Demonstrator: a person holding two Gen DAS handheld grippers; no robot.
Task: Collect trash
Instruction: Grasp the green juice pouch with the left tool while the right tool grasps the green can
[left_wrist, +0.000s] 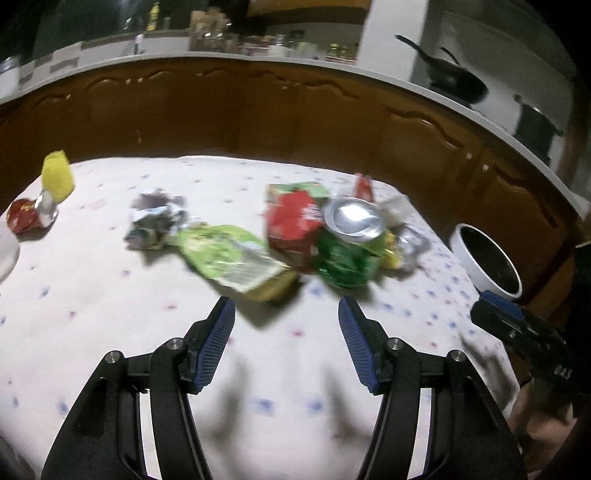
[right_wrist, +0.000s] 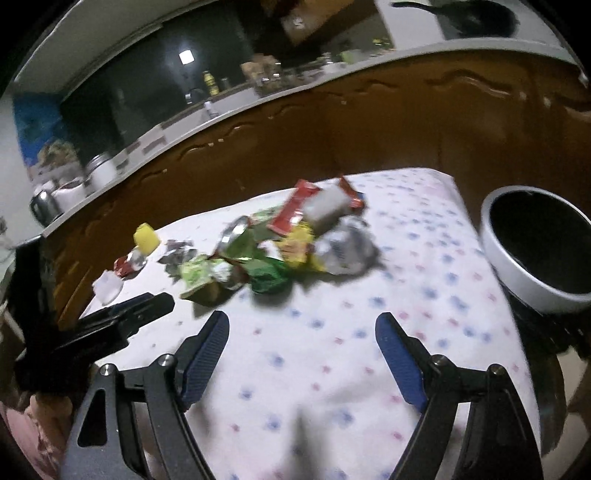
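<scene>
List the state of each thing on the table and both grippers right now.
Left gripper: jaws open, empty.
Right gripper: jaws open, empty.
Can: crushed, lying in the pile.
Green wrapper: flattened, on the cloth.
Foil ball: crumpled.
Bin: open; contents not visible.

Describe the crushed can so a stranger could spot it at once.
Start at the white spotted tablecloth and find the litter heap in its middle. The crushed can lies there beside the red wrapper. It alone shows a round silver metal end above a crumpled green body.
</scene>
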